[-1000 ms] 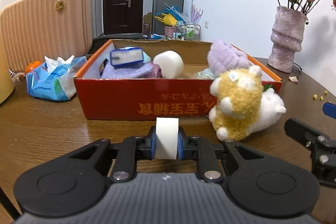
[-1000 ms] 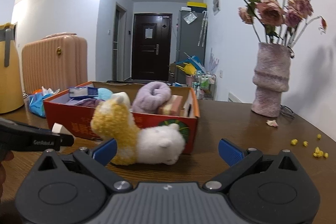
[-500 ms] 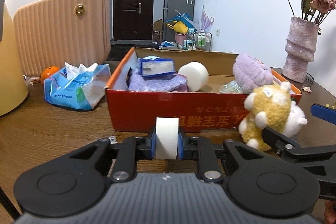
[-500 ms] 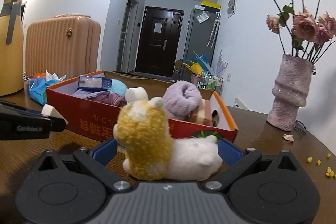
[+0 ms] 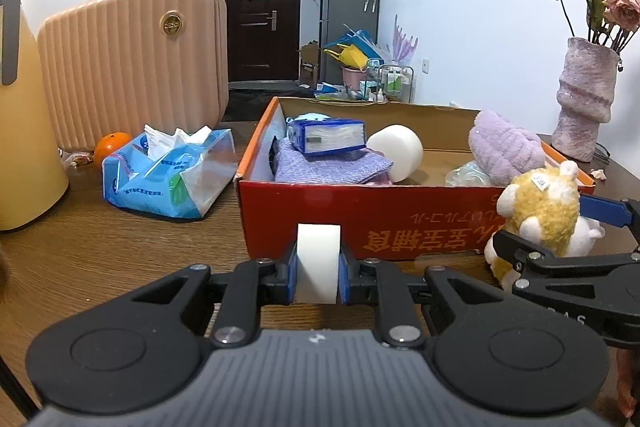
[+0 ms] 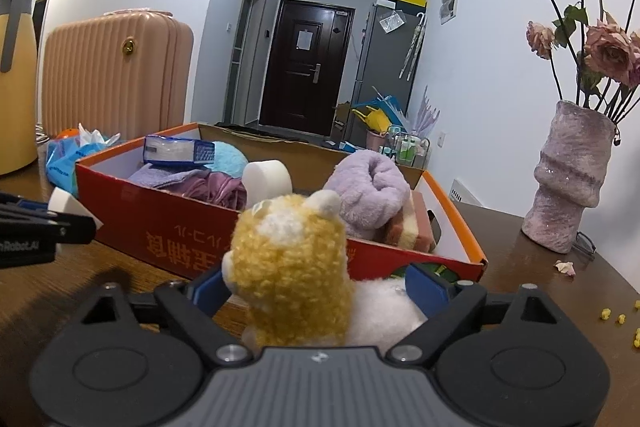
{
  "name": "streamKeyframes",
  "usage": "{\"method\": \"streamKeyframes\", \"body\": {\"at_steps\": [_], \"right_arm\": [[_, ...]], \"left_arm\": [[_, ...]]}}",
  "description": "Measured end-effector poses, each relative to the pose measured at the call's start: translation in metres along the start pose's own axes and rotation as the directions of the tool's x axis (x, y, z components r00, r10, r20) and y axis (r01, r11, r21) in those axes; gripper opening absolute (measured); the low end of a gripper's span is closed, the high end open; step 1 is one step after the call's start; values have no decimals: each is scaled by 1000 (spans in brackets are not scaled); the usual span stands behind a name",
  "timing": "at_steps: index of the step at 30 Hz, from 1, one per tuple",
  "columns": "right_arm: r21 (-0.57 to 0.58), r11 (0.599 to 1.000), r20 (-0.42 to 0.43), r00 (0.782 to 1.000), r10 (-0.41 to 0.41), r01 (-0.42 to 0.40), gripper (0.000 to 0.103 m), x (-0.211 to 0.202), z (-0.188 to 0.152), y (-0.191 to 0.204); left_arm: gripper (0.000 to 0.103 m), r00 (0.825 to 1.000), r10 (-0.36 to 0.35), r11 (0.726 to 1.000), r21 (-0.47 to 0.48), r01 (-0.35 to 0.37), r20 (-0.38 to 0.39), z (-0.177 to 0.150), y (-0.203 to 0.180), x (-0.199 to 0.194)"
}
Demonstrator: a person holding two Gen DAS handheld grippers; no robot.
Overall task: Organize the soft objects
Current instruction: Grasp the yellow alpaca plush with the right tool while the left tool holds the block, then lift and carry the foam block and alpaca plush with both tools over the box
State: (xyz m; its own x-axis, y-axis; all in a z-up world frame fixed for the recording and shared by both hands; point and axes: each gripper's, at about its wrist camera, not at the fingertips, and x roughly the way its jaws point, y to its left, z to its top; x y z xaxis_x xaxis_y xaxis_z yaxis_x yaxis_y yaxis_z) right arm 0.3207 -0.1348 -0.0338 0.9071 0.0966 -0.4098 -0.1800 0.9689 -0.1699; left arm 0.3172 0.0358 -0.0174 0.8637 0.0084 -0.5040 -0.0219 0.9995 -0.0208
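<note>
Fingers of left gripper (image 5: 318, 277) clamped on white foam block (image 5: 318, 273). Right gripper (image 6: 320, 291) fingers apart, flanking yellow-and-white plush toy (image 6: 288, 283) beside red cardboard box (image 6: 180, 231); contact unclear.

Both tongs are showing the same build: the left tongs (image 5: 318, 277) and right tongs (image 6: 320, 287) are wearing matte black linkage arms, round black discs at either side, silver screw heads at the pivots, blue finger pads, and a ribbed grey housing; white lettering is showing on the left tongs' black arm
</note>
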Motion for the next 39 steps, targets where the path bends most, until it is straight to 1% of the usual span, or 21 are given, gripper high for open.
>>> {"method": "streamKeyframes", "body": {"at_steps": [3,4,5,6,7,15,27,39], "right_arm": [[-7,1000,3,1000,-2,2,87,1,1,1],[-10,1000,7,1000,0,0,82,0,0,1],[-14,1000,11,1000,11,-11,75,-1,0,1],[-17,999,10,999,33,-32,54,-2,0,1],[-21,999,3,999,35,-35,53,-2,-1,2],[-26,999,55,998,36,-35,48,-16,-1,3],[-1,998,150,987,65,-66,48,-39,9,-3],[38,994,238,967,90,-102,48,-54,27,-5]], "left_arm": [[20,1000,0,1000,0,0,2,1,2,1],[20,1000,1,1000,1,-1,3,1,2,0],[20,1000,2,1000,1,-2,3,1,3,1],[20,1000,2,1000,0,-2,3,1,3,0],[20,1000,3,1000,0,-3,3,1,3,0],[20,1000,1,1000,-2,-1,9,1,4,0],[20,999,-11,1000,-8,11,34,4,3,-7],[20,993,-16,1000,-4,16,114,15,-2,-22]]}}
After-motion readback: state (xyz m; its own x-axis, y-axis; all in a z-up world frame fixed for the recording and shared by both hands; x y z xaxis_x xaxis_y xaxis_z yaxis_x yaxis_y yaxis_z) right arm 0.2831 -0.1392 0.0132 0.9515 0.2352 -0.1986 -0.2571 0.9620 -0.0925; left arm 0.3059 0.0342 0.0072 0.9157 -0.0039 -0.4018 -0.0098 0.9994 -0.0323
